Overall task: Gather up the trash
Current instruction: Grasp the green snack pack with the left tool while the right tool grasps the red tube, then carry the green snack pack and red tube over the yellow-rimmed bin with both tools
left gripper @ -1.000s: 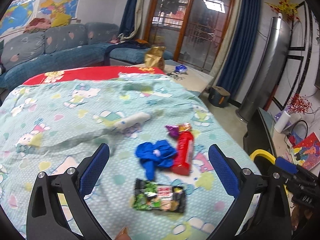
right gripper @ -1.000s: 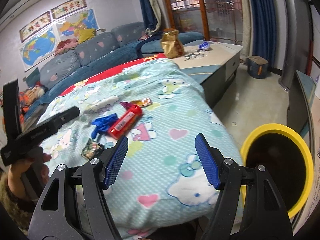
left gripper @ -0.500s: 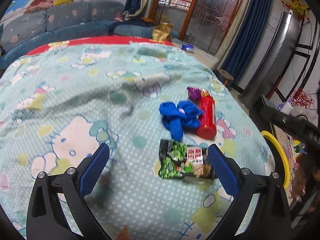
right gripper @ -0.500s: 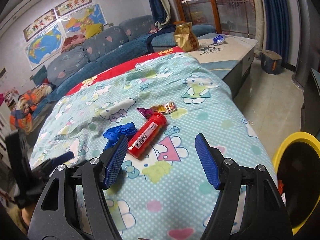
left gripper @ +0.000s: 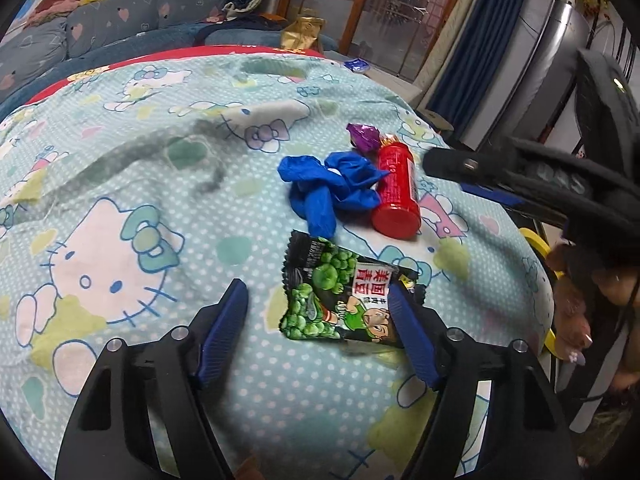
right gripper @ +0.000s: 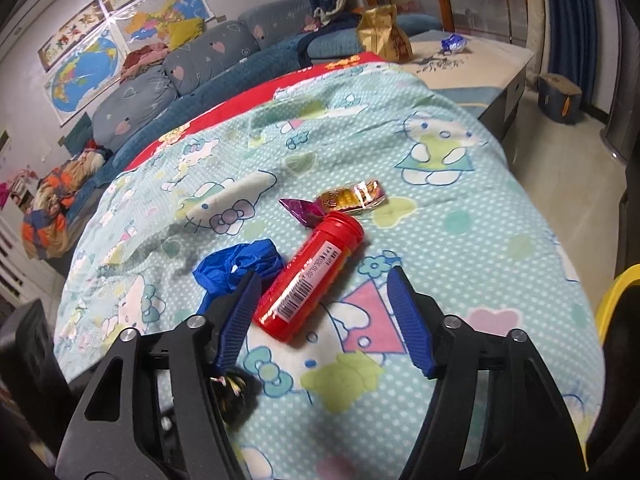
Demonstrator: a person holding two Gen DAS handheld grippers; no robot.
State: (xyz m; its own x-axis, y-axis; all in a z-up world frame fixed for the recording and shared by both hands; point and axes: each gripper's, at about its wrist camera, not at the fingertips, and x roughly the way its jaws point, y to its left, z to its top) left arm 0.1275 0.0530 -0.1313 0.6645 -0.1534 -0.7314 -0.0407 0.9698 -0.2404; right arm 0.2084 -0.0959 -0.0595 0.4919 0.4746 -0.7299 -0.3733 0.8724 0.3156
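green pea packet point(left gripper: 340, 300), red tube point(right gripper: 310, 278), blue glove point(left gripper: 330, 188) lie on bedspread point(left gripper: 120, 200).

On the blanket point(left gripper: 120, 208), the pea snack packet point(left gripper: 340, 300) sits nearest, glove point(left gripper: 328, 184) behind it, tube point(left gripper: 396, 188) right of glove, candy wrappers point(right gripper: 344, 200) past the tube.

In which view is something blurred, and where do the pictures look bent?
Left wrist view: the other gripper at right is smeared, the pea snack packet sharp. Both views: fisheye curves the blanket edges, corners go dark. Right wrist view: the red tube is sharp.
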